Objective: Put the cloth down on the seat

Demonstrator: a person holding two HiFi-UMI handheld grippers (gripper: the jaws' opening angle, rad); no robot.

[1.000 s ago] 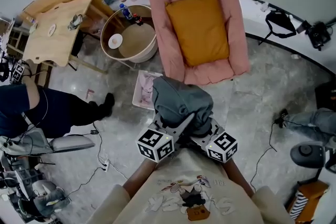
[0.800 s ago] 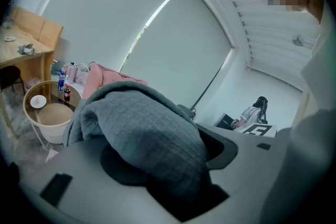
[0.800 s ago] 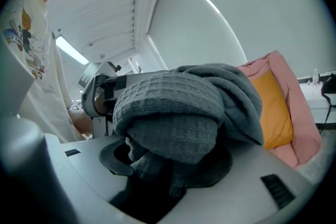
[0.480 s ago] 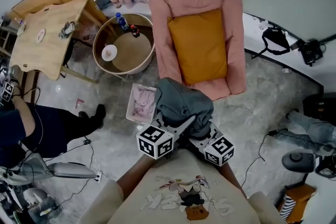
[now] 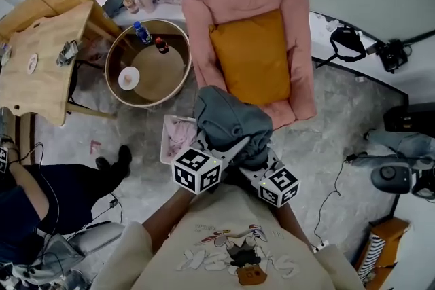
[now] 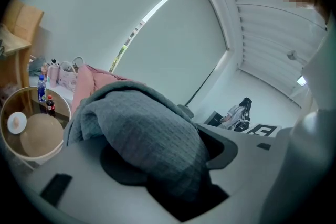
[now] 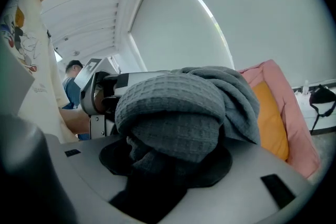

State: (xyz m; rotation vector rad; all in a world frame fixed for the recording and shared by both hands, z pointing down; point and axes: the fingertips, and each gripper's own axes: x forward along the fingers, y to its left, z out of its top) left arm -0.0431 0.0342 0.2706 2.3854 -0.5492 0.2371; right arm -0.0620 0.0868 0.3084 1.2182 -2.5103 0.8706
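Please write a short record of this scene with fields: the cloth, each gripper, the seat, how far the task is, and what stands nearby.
cloth: grey cloth, bunched up, held in the air
left gripper: fingers shut on the cloth
right gripper: fingers shut on the same cloth
seat: pink seat with an orange cushion
task state: the cloth is at the seat's near edge in the head view, not yet put down
nearby: round table with two bottles, left of the seat

No legible text or numbers anywhere.
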